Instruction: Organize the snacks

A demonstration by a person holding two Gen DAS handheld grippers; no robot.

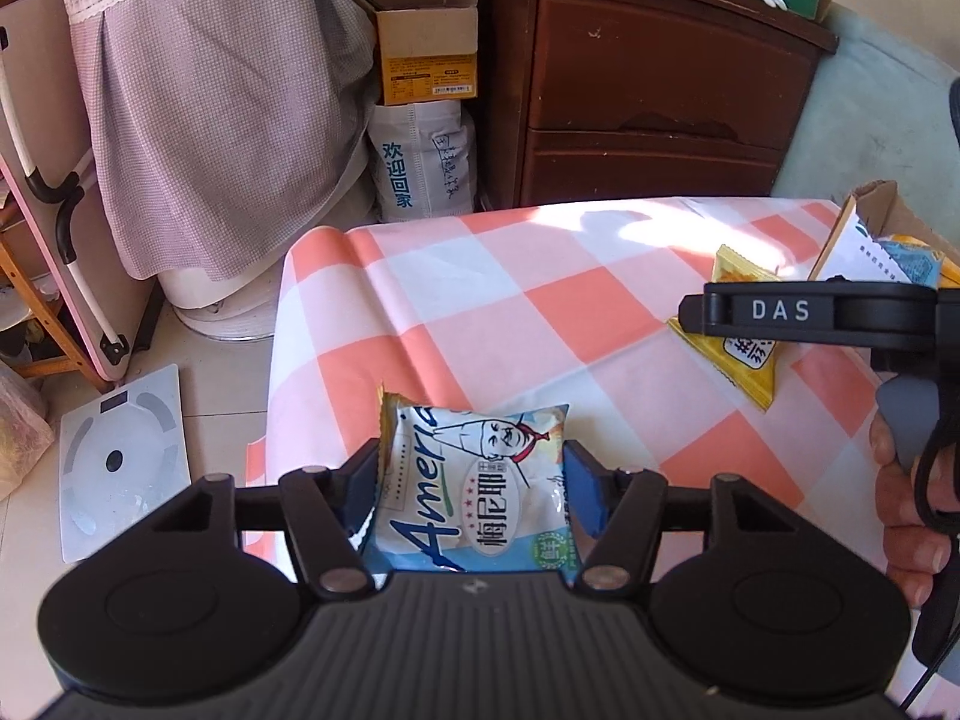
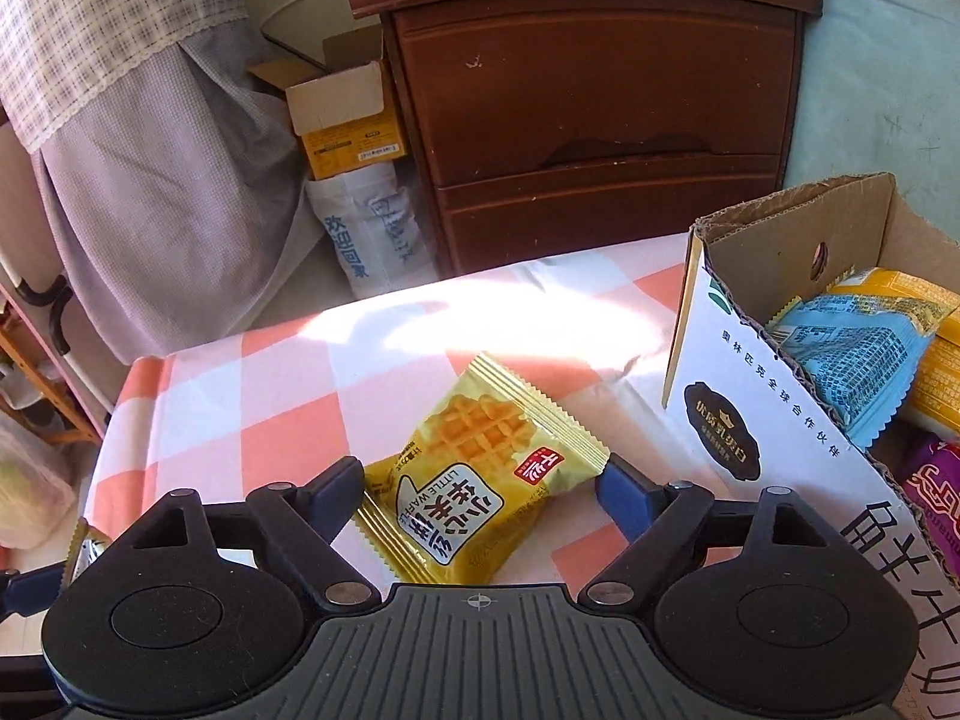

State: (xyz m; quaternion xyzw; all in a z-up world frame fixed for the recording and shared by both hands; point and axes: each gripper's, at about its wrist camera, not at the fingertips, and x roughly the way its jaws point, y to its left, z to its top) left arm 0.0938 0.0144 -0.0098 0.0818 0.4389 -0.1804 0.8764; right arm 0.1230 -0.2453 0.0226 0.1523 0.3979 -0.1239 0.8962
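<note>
Checked pink-and-white cloth covers the worktop (image 1: 480, 300). Left claw (image 1: 474, 480) is pinching a blue-and-white snack pack (image 1: 474, 480) by its two side edges, its far end jutting past the fingertips. Right claw (image 2: 480, 483) is spread, pads either side of a yellow waffle pack (image 2: 480, 474) lying flat on the cloth; its jaws reach the pack's edges but are not squeezing it. A cardboard box (image 2: 708, 372) stands just right of that claw, already holding a blue packet (image 2: 852, 360) and other snacks. A dark wooden cabinet (image 2: 594, 108) stands beyond the worktop.

Risks, as I judge them: the waffle pack lies skewed between the pads, so closing may catch only a corner and let the slick film slip out. The blue-and-white pack, gripped at its puffy sides, could squirt free or crush. The box wall sits close enough for the right claw to knock.
</note>
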